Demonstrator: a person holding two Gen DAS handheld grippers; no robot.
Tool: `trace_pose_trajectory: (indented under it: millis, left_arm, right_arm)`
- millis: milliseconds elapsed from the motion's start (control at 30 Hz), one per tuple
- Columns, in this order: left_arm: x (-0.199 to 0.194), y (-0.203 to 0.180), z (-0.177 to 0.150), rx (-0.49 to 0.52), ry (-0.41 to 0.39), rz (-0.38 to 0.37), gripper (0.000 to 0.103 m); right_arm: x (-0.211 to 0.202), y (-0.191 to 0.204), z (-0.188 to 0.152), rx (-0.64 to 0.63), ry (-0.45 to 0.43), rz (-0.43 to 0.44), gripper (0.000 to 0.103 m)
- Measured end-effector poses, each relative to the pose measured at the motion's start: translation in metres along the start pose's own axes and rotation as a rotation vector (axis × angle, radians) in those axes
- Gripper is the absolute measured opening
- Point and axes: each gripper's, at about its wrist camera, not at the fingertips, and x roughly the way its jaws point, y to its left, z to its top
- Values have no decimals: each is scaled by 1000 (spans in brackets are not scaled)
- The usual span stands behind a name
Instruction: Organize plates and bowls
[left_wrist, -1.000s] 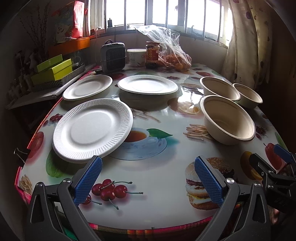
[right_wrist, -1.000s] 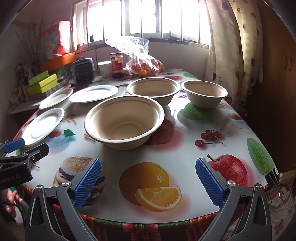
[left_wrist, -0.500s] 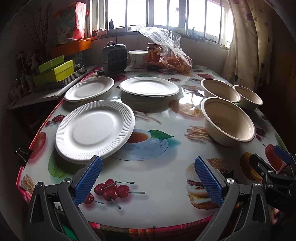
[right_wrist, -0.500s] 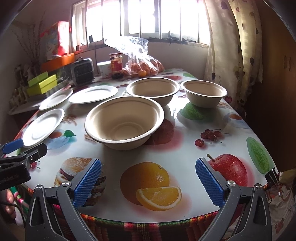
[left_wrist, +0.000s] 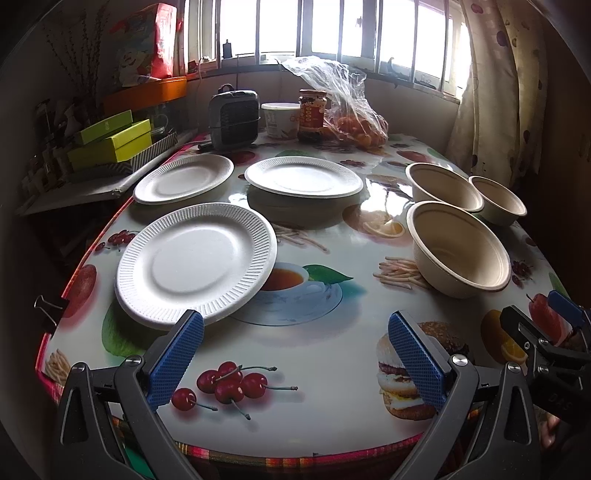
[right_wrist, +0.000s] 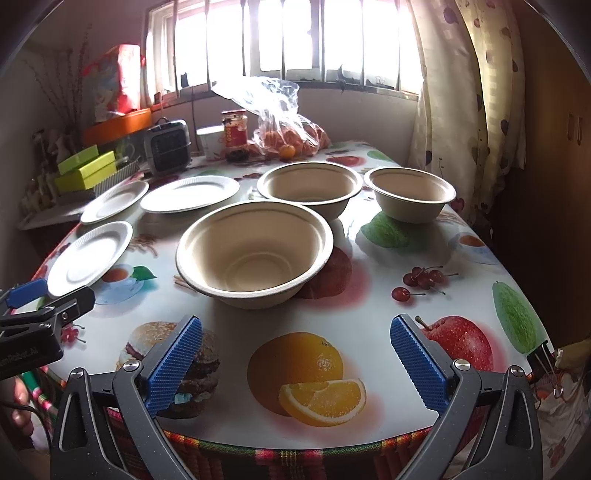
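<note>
- Daylight is pouring through a barred window (right_wrist: 288, 40) onto a round table (left_wrist: 332, 373) that is wearing a glossy cloth printed with fruit and burgers.
- Three white paper plates are lying on the table's left half: the nearest plate (left_wrist: 195, 264) is sitting just ahead of the left gripper (left_wrist: 295, 354), with a second plate (left_wrist: 183, 178) and a third plate (left_wrist: 303, 180) lying farther back, all apart from one another.
- Three beige bowls are standing upright on the right half: the large bowl (right_wrist: 255, 251) is facing the right gripper (right_wrist: 295, 354), the middle bowl (right_wrist: 309, 188) is sitting just behind it, and the small bowl (right_wrist: 410, 192) is resting beside that one, near the curtain (right_wrist: 450, 110).
- Both grippers are hovering over the table's near edge with their blue-padded jaws spread wide, grasping nothing.
- A bag of oranges (left_wrist: 351, 118), a jar (left_wrist: 312, 114) and a small heater (left_wrist: 233, 118) are crowding the far edge.
</note>
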Motion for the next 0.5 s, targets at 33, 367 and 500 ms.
trace_pose_trajectory:
  millis: [33, 367, 500]
  left_arm:
    - [-1, 0, 1, 1, -2, 0, 101]
    - [-5, 22, 24, -28, -16, -8, 101]
    - [-4, 42, 42, -53, -15, -9, 101]
  right_arm:
    - [-1, 1, 2, -4, -4, 4, 103]
    - [1, 24, 35, -32, -34, 51, 103]
    - [5, 40, 55, -62, -46, 90, 103]
